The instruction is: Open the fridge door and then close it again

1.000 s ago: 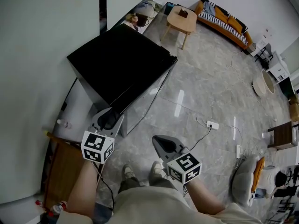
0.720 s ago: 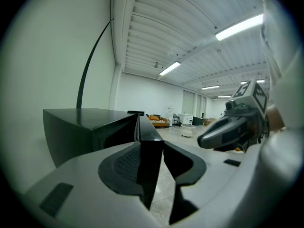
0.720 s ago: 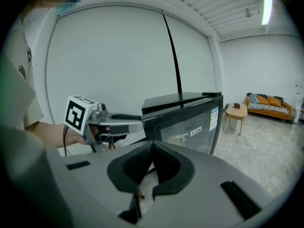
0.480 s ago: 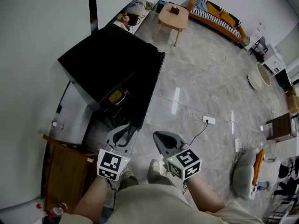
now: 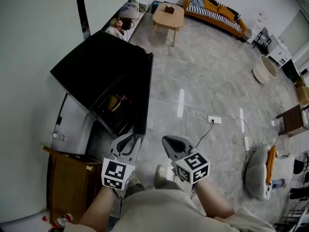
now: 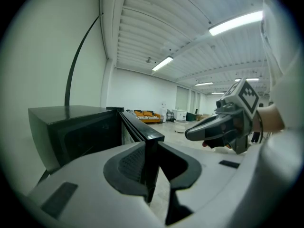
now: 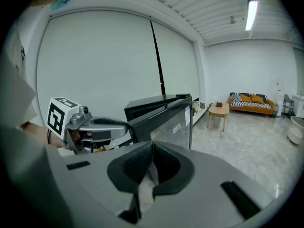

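Head view: left claw point(image 5: 129, 140) is clamped on the free edge of the fridge door point(image 5: 145, 93). Its jaws have just been closing, and the door edge sits between them. The fridge point(image 5: 96, 71) stands on the floor point(image 5: 207, 81) against the left wall. The door is swung open, with shelves and a yellow item point(image 5: 114, 102) showing inside. My left forearm comes in from the bottom edge, marker cube up, claw aimed forward and a bit down. Right claw point(image 5: 169, 143) is clenched and empty. It sits just beside the left one over bare floor and is not touching the door. A wooden cabinet point(image 5: 67, 178) stands just left of my left arm.

Left gripper view: both pads sit against the black door edge point(image 6: 137, 129), one on each side. The fridge body point(image 6: 71, 127) is off to the left. The right claw point(image 6: 190, 134) shows on the right, tips together.

Right gripper view: jaws are fully together with nothing between them. The open door point(image 7: 166, 122) is ahead, apart from the jaws. The left claw point(image 7: 124, 126) shows at the left, on the door's edge.
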A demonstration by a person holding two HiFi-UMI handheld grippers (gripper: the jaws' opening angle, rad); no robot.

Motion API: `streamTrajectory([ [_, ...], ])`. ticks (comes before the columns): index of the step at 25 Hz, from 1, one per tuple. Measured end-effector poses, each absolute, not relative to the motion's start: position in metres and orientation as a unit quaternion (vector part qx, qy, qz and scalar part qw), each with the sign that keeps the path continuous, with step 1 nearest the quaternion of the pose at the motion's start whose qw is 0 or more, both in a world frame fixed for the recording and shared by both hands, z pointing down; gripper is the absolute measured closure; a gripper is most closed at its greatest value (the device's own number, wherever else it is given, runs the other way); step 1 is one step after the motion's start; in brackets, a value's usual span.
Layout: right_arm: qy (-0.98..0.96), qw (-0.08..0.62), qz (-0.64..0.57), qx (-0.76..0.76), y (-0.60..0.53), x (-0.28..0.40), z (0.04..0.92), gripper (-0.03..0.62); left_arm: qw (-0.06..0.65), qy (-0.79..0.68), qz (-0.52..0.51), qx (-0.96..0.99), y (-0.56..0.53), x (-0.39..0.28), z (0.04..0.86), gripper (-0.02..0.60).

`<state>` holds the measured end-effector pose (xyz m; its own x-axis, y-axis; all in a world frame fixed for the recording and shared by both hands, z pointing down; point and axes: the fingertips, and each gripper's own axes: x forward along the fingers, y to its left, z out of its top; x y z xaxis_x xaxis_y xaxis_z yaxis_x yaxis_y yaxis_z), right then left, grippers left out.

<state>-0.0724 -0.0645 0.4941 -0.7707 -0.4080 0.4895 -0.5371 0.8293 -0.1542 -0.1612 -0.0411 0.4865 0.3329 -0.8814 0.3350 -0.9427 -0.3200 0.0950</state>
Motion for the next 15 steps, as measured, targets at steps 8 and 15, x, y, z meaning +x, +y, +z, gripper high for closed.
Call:
streamTrajectory([
  [8,-0.934,0.223,0.143,0.241,-0.064,-0.054,0.495,0.597,0.134,-0.640,0.089,0.752,-0.040,-0.172,0.484,0.451],
  [15,-0.932,0.225,0.145,0.245,-0.068,-0.050,0.496,0.597,0.136,-0.642,0.095,0.749,-0.040,-0.186,0.480,0.446],
])
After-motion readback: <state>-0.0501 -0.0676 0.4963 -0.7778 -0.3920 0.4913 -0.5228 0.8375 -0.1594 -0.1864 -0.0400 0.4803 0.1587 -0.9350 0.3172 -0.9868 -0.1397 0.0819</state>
